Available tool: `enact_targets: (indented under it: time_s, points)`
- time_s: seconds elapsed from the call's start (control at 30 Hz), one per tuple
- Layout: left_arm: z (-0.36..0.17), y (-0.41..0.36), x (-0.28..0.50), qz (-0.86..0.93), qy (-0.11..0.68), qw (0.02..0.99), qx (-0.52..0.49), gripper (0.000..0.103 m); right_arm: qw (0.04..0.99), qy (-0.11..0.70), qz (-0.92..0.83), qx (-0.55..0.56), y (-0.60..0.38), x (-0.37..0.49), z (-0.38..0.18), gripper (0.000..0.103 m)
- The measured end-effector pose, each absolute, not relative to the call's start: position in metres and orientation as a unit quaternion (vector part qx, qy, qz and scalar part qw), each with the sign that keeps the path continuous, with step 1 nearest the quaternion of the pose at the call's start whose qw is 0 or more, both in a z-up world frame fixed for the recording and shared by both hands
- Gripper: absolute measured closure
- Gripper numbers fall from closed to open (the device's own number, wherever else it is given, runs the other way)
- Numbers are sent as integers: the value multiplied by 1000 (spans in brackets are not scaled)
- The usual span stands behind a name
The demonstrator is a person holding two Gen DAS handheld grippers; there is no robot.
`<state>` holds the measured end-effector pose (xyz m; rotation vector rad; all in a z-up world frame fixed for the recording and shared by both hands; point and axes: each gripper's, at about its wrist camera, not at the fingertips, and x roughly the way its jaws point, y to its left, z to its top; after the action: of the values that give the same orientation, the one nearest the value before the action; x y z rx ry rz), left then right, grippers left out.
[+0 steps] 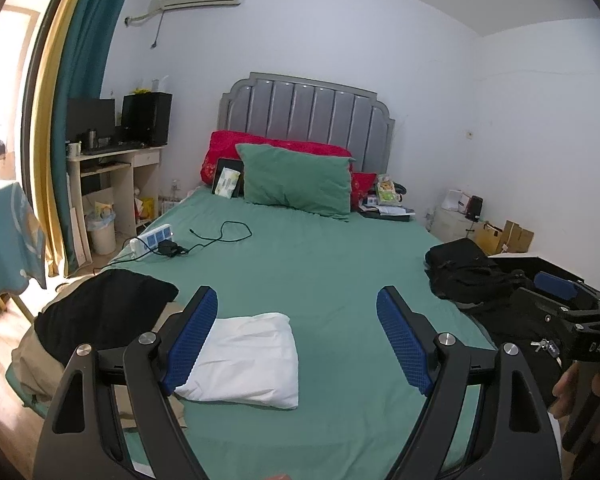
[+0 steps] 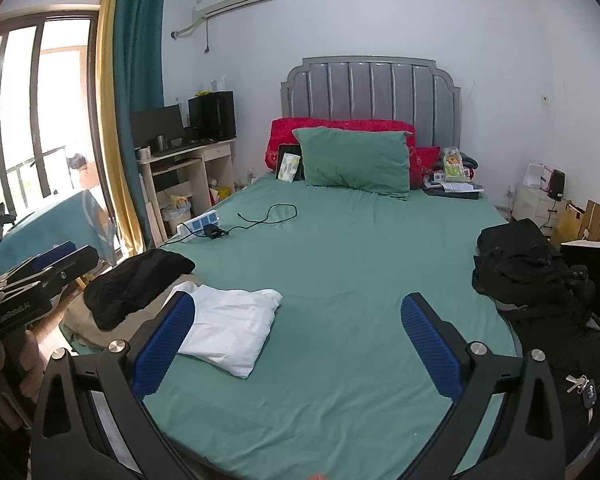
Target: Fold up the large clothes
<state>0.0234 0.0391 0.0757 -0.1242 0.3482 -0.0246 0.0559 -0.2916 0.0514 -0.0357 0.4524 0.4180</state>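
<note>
Both the left gripper (image 1: 298, 340) and the right gripper (image 2: 298, 344) are hovering spread and empty over the green-sheeted bed (image 1: 324, 264). Next, probably, is reaching the unfolded black garment heap (image 2: 536, 280) at the bed's right edge, pinching its corners. The folded white cloth (image 1: 246, 360) is lying near the foot's left corner.

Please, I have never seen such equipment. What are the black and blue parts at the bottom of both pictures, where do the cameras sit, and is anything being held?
A person holds one hand tool in each hand; there is no robot arm. Each picture comes from a camera on one tool, looking forward between its two fingers. The left claw and the right claw are both open and hold nothing. On the green bed lie a folded white garment, a black garment at the left edge, and a black backpack on the right.
</note>
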Motion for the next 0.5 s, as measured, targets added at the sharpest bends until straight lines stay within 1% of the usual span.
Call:
enact_targets:
  time_s: [0.5]
  points:
    - [77, 38, 28, -14, 174, 983, -59, 18, 953, 222, 206, -17, -293, 58, 51, 1]
